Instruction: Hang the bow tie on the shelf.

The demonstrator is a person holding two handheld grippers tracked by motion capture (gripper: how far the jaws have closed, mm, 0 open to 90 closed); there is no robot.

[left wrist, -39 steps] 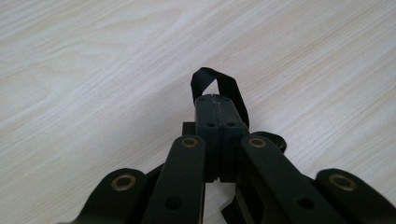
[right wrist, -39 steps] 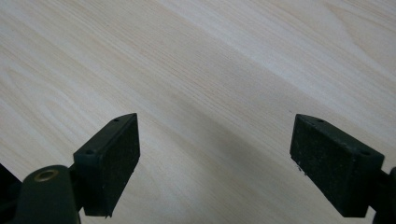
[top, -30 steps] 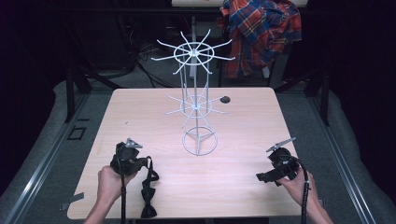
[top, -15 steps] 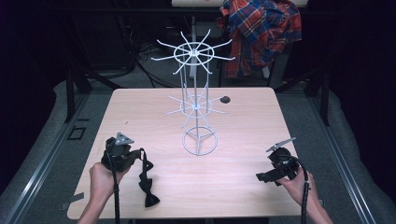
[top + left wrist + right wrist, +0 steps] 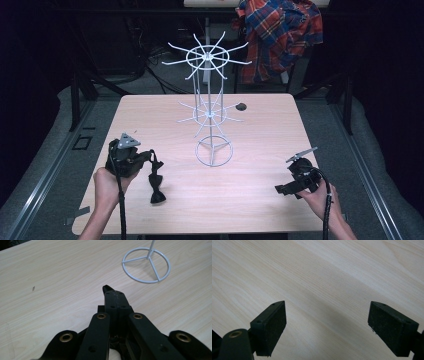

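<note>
From the high view, a light wooden table (image 5: 260,205) stands in a dark room. A white wire rack (image 5: 210,112) stands near the middle of the table, with thin arms that stick out like spokes. A person's left hand (image 5: 106,182) holds the left gripper (image 5: 149,159) near the left front part of the table. A black bow tie (image 5: 156,180) hangs down from the tip of this gripper, and its lower end looks like it touches the table, though that is hard to tell from here. The bow tie is to the left of the rack's round foot and apart from it. The right gripper (image 5: 281,189) is near the right front corner, held in the person's right hand (image 5: 320,200). A checked shirt (image 5: 280,35) hangs behind the table.

In the left gripper view, the two black jaws are pressed together, and a small bit of the bow tie (image 5: 107,288) pokes out at their tip. The rack's round foot (image 5: 147,265) lies ahead on the wood.

In the right gripper view, the two jaws stand far apart with nothing between them. Bare wood (image 5: 319,290) lies under them.
</note>
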